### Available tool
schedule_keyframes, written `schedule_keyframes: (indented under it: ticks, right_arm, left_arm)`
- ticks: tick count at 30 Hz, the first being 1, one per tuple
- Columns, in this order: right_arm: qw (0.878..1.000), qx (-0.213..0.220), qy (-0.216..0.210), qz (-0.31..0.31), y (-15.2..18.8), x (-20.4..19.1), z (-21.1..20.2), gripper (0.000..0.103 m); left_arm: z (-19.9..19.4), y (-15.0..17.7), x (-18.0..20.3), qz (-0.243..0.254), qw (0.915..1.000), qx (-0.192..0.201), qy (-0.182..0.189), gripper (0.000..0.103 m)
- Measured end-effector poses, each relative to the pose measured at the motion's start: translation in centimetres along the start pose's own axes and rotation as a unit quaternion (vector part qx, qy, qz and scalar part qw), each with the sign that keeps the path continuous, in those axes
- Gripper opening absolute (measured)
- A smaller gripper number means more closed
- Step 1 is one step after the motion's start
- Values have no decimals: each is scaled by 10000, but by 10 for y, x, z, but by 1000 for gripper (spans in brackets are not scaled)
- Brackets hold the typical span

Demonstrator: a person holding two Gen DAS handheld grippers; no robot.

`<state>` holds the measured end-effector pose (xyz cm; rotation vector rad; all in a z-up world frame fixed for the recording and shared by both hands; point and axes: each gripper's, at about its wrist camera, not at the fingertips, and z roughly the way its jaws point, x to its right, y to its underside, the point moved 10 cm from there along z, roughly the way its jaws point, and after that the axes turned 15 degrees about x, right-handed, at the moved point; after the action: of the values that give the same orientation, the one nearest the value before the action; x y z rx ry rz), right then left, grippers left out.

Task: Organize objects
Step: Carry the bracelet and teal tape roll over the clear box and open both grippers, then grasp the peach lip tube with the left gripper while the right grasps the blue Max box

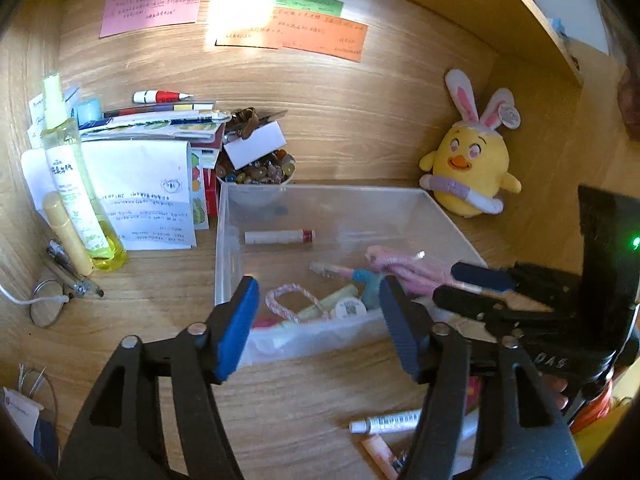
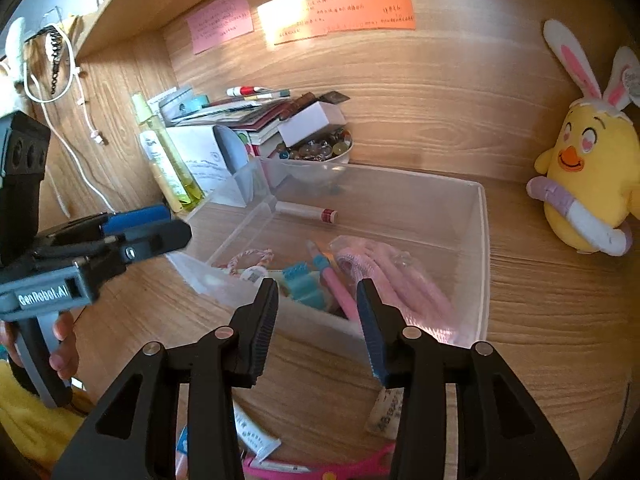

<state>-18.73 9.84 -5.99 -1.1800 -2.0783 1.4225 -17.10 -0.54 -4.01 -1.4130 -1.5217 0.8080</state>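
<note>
Left gripper (image 1: pixel 316 320): black linkage arms, blue ribbed pads, silver pivot screws, grey handle lettered "GenRobot.AI". Right gripper (image 2: pixel 318 320): matching black arms, dark-blue pads, green indicator light.

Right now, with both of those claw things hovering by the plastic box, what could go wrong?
The left gripper hangs open at the clear box's near wall, so a careless move could shove the light box. The right gripper, also open and empty, is close beside it, so the two could bump. Small tubes still lie on the desk near its front, where a sweep could knock them off.
</note>
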Motion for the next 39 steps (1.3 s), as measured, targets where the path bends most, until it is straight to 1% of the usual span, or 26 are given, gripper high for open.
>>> schedule_keyframes:
  ticks: [1, 2, 4, 7, 13, 16, 20, 24, 26, 28, 30, 32, 39]
  right_arm:
    - [10000, 28, 11, -27, 0, -1, -4, 44]
    - [10000, 62, 20, -66, 0, -2, -9, 46]
    - [9998, 135, 14, -164, 1, -5, -19, 50]
    - [9996, 159, -20, -216, 6, -8, -29, 53]
    - [9997, -25, -165, -195, 29, -13, -41, 53]
    - [9984, -271, -446, -201, 50, -23, -44, 53]
    - [9955, -511, -731, -320, 75, -41, -46, 53]
    - [9902, -703, -1028, -625, 99, -61, -47, 53]
    - [9878, -757, -1116, -775, 108, -66, -47, 52]
    - [9858, -830, -1207, -823, 114, -69, -46, 41]
    - [9834, -929, -1273, -899, 118, -73, -42, 35]
    - [9818, -981, -1297, -979, 120, -76, -36, 35]
    - [9821, -1095, -1148, -1012, 119, -76, -14, 35]
  left_arm:
    - [-2, 4, 2, 16, 10000, -15, -19, 75]
    - [-4, 8, 2, 32, 10000, -30, -41, 79]
    - [-7, 19, 5, 67, 9999, -107, -72, 82]
    - [-10, 38, 10, 58, 9996, -282, -71, 83]
    - [-22, 73, 15, 49, 9984, -548, -145, 83]
    - [-31, 89, 13, 98, 9974, -666, -257, 83]
    - [-42, 106, 11, 86, 9963, -794, -304, 83]
    - [-51, 118, 5, 1, 9955, -867, -381, 83]
    - [-55, 121, 1, -134, 9952, -889, -376, 83]
    - [-59, 122, -4, -218, 9951, -882, -385, 83]
    - [-63, 123, -5, -260, 9952, -859, -383, 83]
    - [-66, 123, -5, -274, 9954, -839, -379, 83]
    - [-68, 127, -2, -294, 9953, -872, -287, 83]
